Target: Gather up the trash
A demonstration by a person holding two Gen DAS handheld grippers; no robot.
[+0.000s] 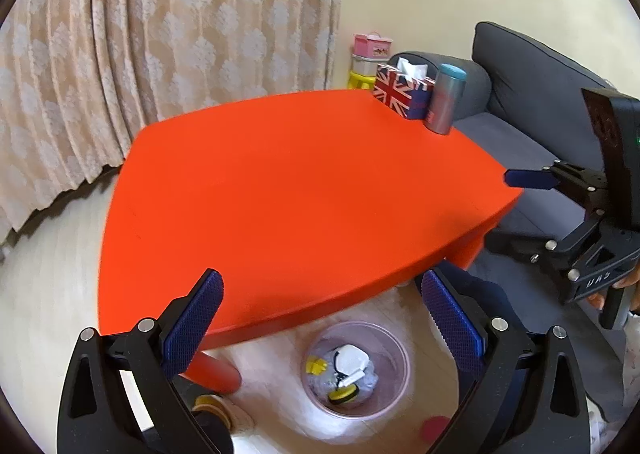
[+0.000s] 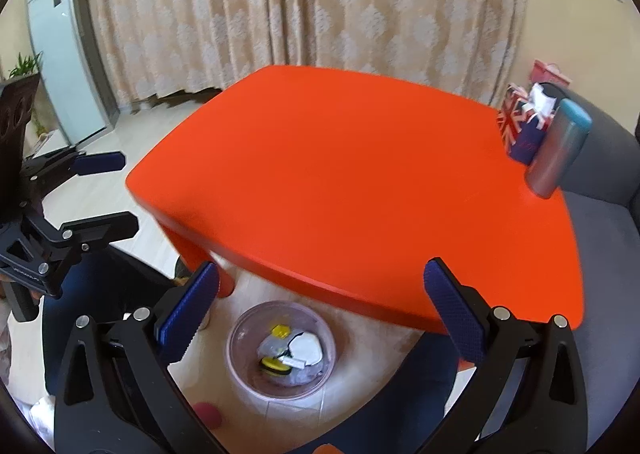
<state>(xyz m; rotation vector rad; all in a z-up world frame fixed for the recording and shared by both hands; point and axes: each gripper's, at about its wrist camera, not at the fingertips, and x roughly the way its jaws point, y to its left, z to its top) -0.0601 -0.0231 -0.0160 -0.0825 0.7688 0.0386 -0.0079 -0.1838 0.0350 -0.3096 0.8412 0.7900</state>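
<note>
While both grippers hover over the near edge of the orange table (image 1: 304, 181), the collected trash (image 2: 294, 354) already lies at the bottom of the clear bin (image 2: 240, 350), which stands on the floor just below that edge. The right gripper (image 2: 320, 306) stands spread to its widest with nothing between its pads, directly above the bin; the left gripper (image 1: 322, 318) is likewise wide and empty. Beyond the bin, the tabletop looks bare apart from a flag-print tissue box (image 1: 402, 91) and a tumbler (image 1: 444, 99) at its far corner, neither apparently rubbish. Judging from this, the drop seems finished. A careful finish would lift the right gripper straight up from the bin, clear of the table edge, without knocking the rim.
</note>
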